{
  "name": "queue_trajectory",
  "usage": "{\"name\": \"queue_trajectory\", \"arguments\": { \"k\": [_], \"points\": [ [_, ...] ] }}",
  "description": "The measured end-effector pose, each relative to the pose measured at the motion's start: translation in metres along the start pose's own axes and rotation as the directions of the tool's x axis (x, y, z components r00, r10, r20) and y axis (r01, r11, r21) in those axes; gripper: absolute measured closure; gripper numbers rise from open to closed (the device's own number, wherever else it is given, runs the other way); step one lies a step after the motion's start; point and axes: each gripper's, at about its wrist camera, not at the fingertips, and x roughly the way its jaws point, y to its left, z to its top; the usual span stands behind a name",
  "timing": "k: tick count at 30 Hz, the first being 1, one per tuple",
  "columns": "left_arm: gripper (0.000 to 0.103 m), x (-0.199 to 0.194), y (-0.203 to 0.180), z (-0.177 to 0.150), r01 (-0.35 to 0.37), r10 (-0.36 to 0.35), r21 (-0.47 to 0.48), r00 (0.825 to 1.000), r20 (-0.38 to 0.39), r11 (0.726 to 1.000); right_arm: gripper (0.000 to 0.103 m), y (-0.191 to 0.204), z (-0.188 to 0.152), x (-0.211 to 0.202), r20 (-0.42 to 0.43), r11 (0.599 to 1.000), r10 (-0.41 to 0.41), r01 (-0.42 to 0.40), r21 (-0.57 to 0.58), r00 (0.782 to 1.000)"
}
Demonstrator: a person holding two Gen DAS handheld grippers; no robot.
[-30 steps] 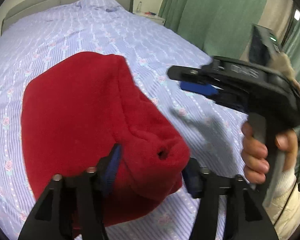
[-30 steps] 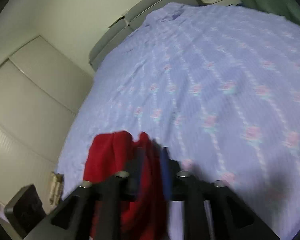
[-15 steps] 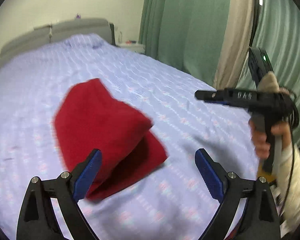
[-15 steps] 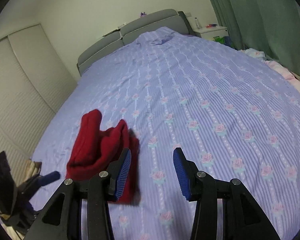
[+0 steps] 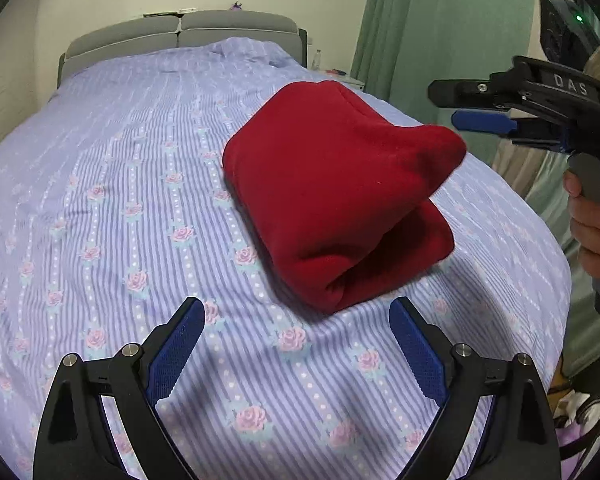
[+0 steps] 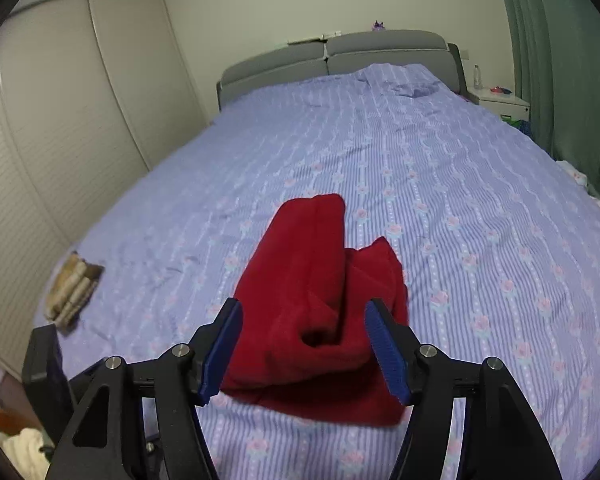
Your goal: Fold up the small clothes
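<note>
Left gripper (image 5: 296,344) spread empty, right gripper (image 6: 304,348) opening around red garment (image 6: 324,300) on floral bedspread (image 6: 480,208).

A red fleece garment (image 5: 332,192) was folded into a thick bundle and laid on the striped, rose-print bedsheet (image 5: 112,200), approx. mid-bed toward the foot end. Fabric looked soft and plain, w/ no print seen. The top layer was doubled over the lower one, giving a rounded fold along one side and a puffed, raised corner at one end. In the right wrist view the same garment (image 6: 320,292) was seen end-on: two rolled lobes w/ a small dark hollow between them, lower layer spread flat beneath. Edges were uneven, not squared.
</note>
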Motion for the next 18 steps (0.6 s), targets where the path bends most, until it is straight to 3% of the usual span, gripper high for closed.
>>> {"name": "queue_trajectory", "arguments": {
  "k": [7,12,17,18],
  "points": [
    [0.012,0.043,-0.007,0.005,-0.004,0.004,-0.008,0.999,-0.044,1.000,0.039,-0.009,-0.003,0.020,-0.067,0.995,0.017,-0.010,0.103,0.998],
    [0.024,0.072,-0.003,0.007,-0.020,0.017,-0.031,0.996,-0.090,0.999,0.039,-0.011,-0.008,0.032,-0.105,0.992,0.051,-0.038,0.119,0.993],
    [0.027,0.084,0.001,0.008,-0.045,0.041,-0.037,0.994,-0.102,0.998,0.039,-0.013,-0.008,0.056,-0.166,0.988,0.082,-0.058,0.141,0.983],
    [0.027,0.086,0.003,0.008,-0.047,0.042,-0.044,0.993,-0.108,0.998,0.053,-0.014,-0.009,0.059,-0.166,0.988,0.084,-0.060,0.145,0.983]
  ]
}}
